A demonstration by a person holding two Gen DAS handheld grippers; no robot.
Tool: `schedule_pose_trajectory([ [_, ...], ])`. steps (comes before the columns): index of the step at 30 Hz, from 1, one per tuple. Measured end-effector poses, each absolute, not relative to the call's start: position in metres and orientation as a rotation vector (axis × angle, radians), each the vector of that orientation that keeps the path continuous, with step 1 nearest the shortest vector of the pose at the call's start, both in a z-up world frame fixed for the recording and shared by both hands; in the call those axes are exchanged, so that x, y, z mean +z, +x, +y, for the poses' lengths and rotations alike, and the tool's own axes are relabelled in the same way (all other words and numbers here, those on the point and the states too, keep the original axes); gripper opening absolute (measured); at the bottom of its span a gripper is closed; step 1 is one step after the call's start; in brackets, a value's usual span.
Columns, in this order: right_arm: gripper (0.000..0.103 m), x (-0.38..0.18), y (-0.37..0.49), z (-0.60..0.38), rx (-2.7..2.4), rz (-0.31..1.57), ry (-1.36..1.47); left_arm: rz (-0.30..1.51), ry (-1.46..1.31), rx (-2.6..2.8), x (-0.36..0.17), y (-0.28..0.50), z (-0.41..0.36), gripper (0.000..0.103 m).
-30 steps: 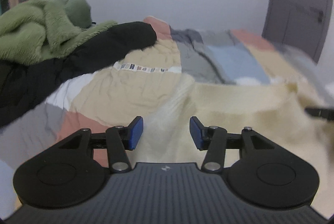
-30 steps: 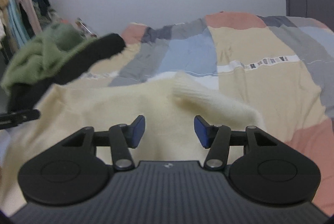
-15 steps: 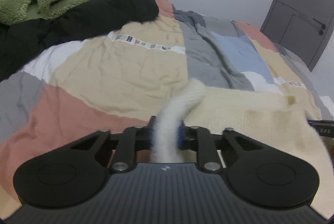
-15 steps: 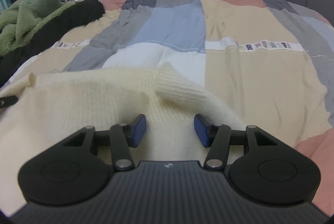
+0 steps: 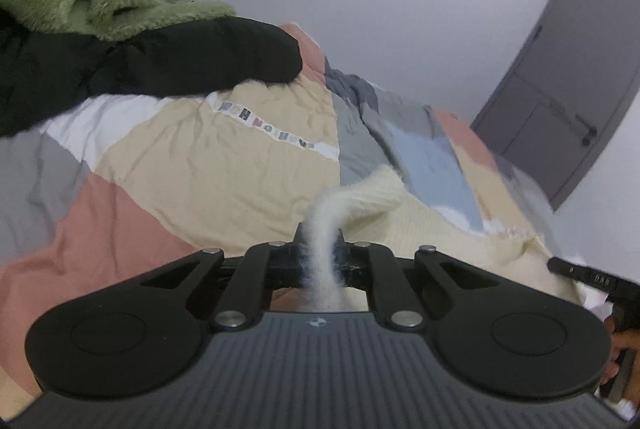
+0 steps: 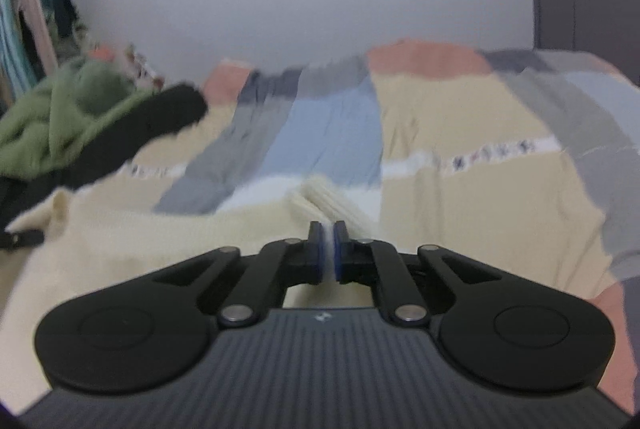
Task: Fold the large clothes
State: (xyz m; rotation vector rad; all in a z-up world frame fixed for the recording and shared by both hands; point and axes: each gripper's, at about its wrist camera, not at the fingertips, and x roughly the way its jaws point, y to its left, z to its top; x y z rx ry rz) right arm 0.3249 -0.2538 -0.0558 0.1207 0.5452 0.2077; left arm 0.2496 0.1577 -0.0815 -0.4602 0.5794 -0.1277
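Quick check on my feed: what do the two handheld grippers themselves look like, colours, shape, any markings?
Both match: the left gripper and right gripper have black linkage arms with silver pivot pins, blue pads inside the fingers, round black side lobes, and a dark ribbed body bearing a small pale logo.

A white strip (image 5: 276, 131) on the patchwork bed cover (image 5: 208, 173), far ahead and a bit left of the left claw (image 5: 322, 257), has colored block letters. They are too blurry to read. So are the small white marks on the right claw (image 5: 592, 279).
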Motion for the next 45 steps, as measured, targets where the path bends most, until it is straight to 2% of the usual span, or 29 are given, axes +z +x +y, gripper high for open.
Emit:
schedule_pose_trajectory([
  [5, 0.008, -0.061, 0.338, -0.258, 0.167, 0.549, 0.112, 0.624, -0.447, -0.081, -0.093, 0.255, 0.159, 0.011],
  [12, 0.008, -0.105, 0.366, -0.248, 0.130, 0.699, 0.065, 0.718, -0.429, -0.043, -0.113, 0.267, 0.158, 0.012],
  [18, 0.011, -0.102, 0.358, -0.252, 0.141, 0.685, 0.112, 0.724, -0.397, -0.040, -0.109, 0.265, 0.153, 0.014],
  [20, 0.013, -0.098, 0.353, -0.254, 0.151, 0.673, 0.138, 0.744, -0.377, -0.020, -0.105, 0.263, 0.149, 0.039],
  [22, 0.014, -0.093, 0.349, -0.254, 0.149, 0.671, 0.152, 0.734, -0.368, 0.016, -0.100, 0.257, 0.147, 0.045],
  [29, 0.015, -0.070, 0.307, -0.254, 0.166, 0.656, 0.205, 0.652, -0.392, 0.038, -0.070, 0.211, 0.135, 0.050],
  [42, 0.016, -0.036, 0.204, -0.241, 0.311, 0.620, 0.343, 0.582, -0.356, -0.118, -0.028, 0.109, 0.064, 0.050],
  [43, 0.024, -0.036, 0.196, -0.240, 0.321, 0.621, 0.357, 0.583, -0.360, -0.132, -0.028, 0.101, 0.058, 0.050],
  [44, 0.041, -0.035, 0.189, -0.241, 0.329, 0.623, 0.372, 0.586, -0.367, -0.149, -0.028, 0.094, 0.052, 0.050],
  [45, 0.048, -0.036, 0.181, -0.241, 0.340, 0.623, 0.389, 0.589, -0.374, -0.160, -0.029, 0.087, 0.048, 0.050],
])
